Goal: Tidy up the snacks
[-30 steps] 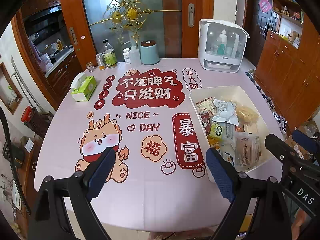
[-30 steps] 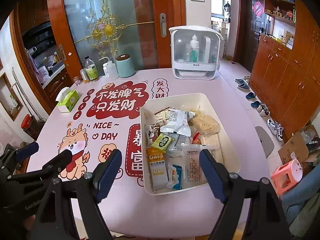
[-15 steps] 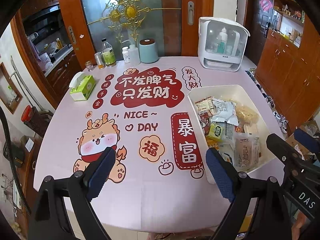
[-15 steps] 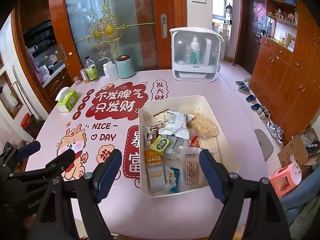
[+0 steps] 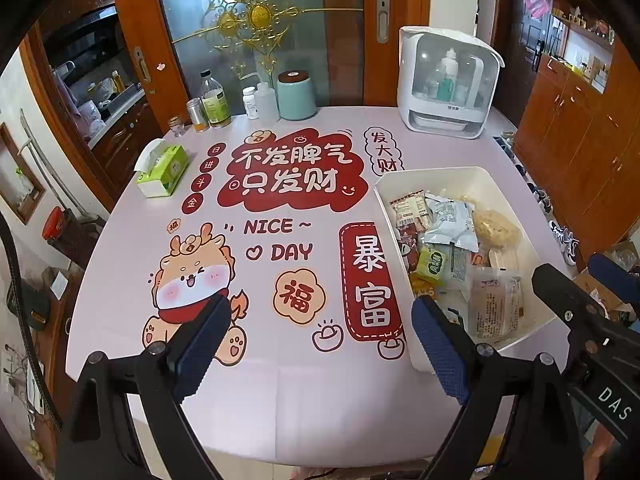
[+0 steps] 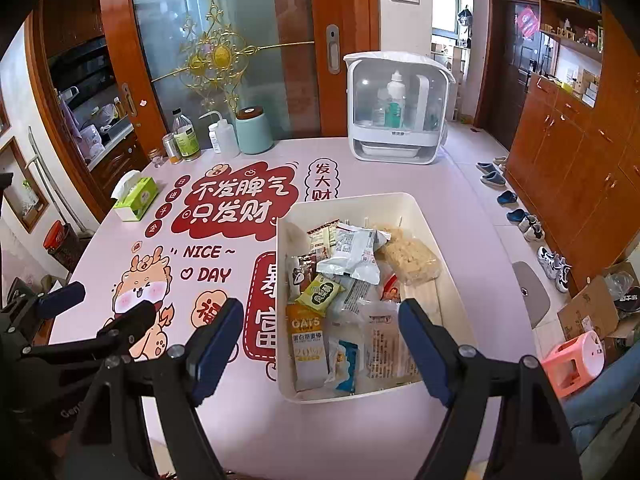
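A white plastic bin [image 6: 352, 199] stands on the pink printed table at the right, filled with several snack packets. Among them are an orange OATS packet [image 6: 306, 344], a green packet [image 6: 320, 290], a silver bag [image 6: 352, 254] and a clear bag of pale puffed pieces [image 6: 408, 258]. My right gripper [image 6: 320, 314] hovers open above the bin's near end, with nothing between its blue pads. My left gripper [image 5: 320, 316] is open and empty over the table, left of the bin [image 5: 436, 172]. Each gripper shows at the edge of the other's view.
At the table's far edge stand a green tissue box [image 5: 164, 170], several bottles and jars [image 5: 216, 100], a teal canister [image 5: 296, 96] and a white domed cabinet [image 5: 444, 88]. On the floor at right are a pink stool [image 6: 576, 356], a cardboard box and shoes.
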A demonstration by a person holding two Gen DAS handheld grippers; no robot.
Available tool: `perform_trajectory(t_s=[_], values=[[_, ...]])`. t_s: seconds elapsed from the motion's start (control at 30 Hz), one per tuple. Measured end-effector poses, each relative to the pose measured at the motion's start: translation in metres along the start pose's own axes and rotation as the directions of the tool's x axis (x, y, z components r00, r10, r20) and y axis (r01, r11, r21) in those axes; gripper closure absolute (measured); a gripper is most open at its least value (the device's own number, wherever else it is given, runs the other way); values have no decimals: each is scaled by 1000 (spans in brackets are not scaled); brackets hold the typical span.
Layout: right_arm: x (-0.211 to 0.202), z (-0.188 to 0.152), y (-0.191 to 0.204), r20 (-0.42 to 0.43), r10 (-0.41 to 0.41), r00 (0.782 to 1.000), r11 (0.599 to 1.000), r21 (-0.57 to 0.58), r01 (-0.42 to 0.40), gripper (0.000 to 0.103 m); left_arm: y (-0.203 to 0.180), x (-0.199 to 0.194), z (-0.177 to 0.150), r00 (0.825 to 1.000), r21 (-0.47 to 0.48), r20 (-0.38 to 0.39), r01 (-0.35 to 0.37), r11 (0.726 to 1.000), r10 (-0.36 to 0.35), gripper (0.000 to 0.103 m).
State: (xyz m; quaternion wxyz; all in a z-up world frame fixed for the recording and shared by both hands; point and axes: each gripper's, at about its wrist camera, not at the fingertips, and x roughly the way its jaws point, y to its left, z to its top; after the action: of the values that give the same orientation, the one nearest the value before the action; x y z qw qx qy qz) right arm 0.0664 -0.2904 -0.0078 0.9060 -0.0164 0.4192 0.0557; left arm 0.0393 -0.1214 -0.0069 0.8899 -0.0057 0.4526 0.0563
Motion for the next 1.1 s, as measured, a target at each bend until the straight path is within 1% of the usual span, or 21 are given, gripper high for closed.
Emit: perform_trajectory(t_s=[0.53,1.1], values=[[13,8,-11,-11,28,1000,999,-21,-28,22,-6,6,4,1000,2,-13,-7,1000,7,12],[13,8,-11,-10,29,1000,999,-19,-30,22,-8,7,6,1000,5,-15,-5,1000,5,12]])
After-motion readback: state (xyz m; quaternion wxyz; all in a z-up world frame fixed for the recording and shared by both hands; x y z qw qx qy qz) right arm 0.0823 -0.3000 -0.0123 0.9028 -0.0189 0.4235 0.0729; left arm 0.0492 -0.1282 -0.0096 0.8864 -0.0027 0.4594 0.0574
